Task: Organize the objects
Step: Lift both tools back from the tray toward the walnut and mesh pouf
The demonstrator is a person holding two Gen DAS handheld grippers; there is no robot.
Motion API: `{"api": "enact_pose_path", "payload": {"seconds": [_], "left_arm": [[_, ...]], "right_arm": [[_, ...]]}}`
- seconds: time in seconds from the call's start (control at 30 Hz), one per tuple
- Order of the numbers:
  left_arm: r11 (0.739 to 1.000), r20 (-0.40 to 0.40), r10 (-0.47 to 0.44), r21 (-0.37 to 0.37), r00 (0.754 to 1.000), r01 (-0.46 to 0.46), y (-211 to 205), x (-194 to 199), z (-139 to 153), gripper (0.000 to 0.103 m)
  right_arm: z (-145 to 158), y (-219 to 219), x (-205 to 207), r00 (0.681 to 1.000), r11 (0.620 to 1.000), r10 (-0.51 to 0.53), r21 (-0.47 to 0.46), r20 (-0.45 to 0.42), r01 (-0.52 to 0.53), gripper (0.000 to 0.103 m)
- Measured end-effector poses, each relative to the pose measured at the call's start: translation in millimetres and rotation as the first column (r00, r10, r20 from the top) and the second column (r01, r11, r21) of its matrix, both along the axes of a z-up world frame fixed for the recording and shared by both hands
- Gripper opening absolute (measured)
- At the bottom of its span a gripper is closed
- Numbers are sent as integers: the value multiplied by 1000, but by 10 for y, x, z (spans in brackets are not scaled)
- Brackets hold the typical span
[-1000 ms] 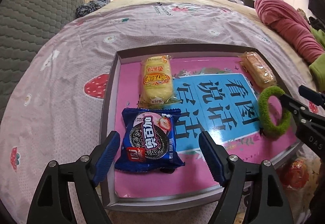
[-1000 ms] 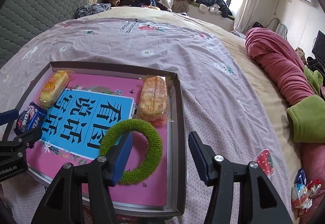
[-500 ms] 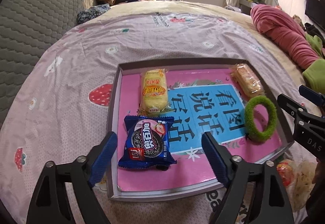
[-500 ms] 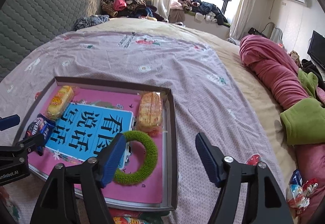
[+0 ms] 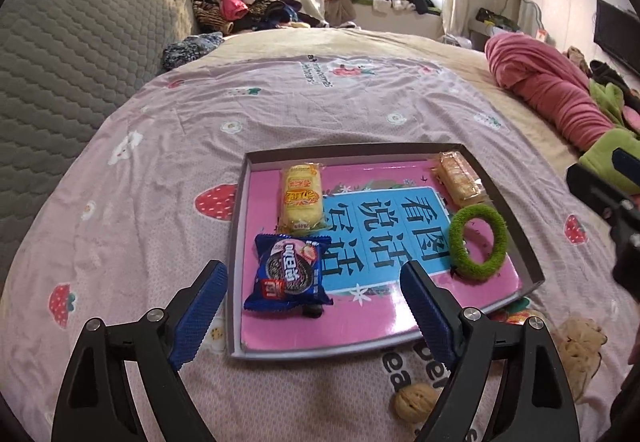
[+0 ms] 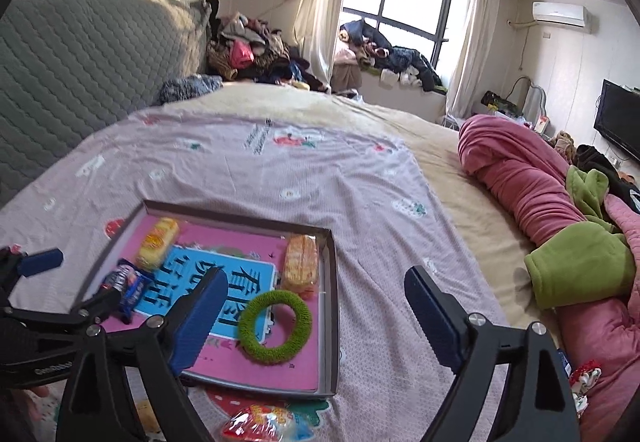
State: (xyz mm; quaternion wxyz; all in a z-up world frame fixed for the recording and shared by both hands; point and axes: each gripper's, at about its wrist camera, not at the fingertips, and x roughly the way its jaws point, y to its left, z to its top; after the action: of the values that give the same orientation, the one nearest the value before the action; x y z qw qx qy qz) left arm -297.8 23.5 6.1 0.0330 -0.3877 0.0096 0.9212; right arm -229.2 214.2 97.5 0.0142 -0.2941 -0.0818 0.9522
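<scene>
Both grippers, left [image 5: 312, 316] and right [image 6: 316, 320], are hanging released and empty above the tray [image 5: 236, 234], apparently having set things inside: cookie pack [image 5: 288, 274] at its near-left corner, green ring [image 5: 478, 240] by its right wall.

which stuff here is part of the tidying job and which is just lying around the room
Part of the job:
- tray
- blue cookie pack
- yellow cake pack
- orange snack pack
- green ring
- walnut, on the sheet outside the tray
- red snack bag, also outside

Just lying about:
- pink blanket
- clothes pile
- TV
</scene>
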Motion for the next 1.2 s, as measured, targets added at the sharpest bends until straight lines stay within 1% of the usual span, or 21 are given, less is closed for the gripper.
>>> {"api": "enact_pose_path", "payload": {"seconds": [0.2,0.27,0.4,0.5,0.57,0.7,0.83,1.2], "left_arm": [[1000,-11,11,5,1000,-11,-20,283,3,89],[1000,-25,15,-9,1000,-15,-7,363,43,89],[1000,-43,17,-6,999,-17,-13,553,104,89],[1000,-53,25,3,998,-25,-45,717,120,89],[999,-45,40,18,998,-39,-78,844,98,89],[997,-1,51,54,999,-51,-115,1062,22,89],[997,19,64,51,998,-65,-123,1226,25,89],[996,-15,84,36,996,-83,-118,1645,347,89]], "right_arm": [[165,50,285,999,1000,1,-15,-43,-2,91],[205,70,410,998,1000,-1,-22,-58,0,95],[243,159,658,997,999,-11,-38,-72,8,96],[231,243,817,997,999,-33,-46,-65,30,96],[224,296,917,998,998,-43,-45,-50,41,96],[269,350,1106,998,999,-46,-30,-43,44,96],[334,354,1311,998,999,-44,-18,-38,43,96],[377,443,1694,999,998,-50,-32,-5,50,96]]}}
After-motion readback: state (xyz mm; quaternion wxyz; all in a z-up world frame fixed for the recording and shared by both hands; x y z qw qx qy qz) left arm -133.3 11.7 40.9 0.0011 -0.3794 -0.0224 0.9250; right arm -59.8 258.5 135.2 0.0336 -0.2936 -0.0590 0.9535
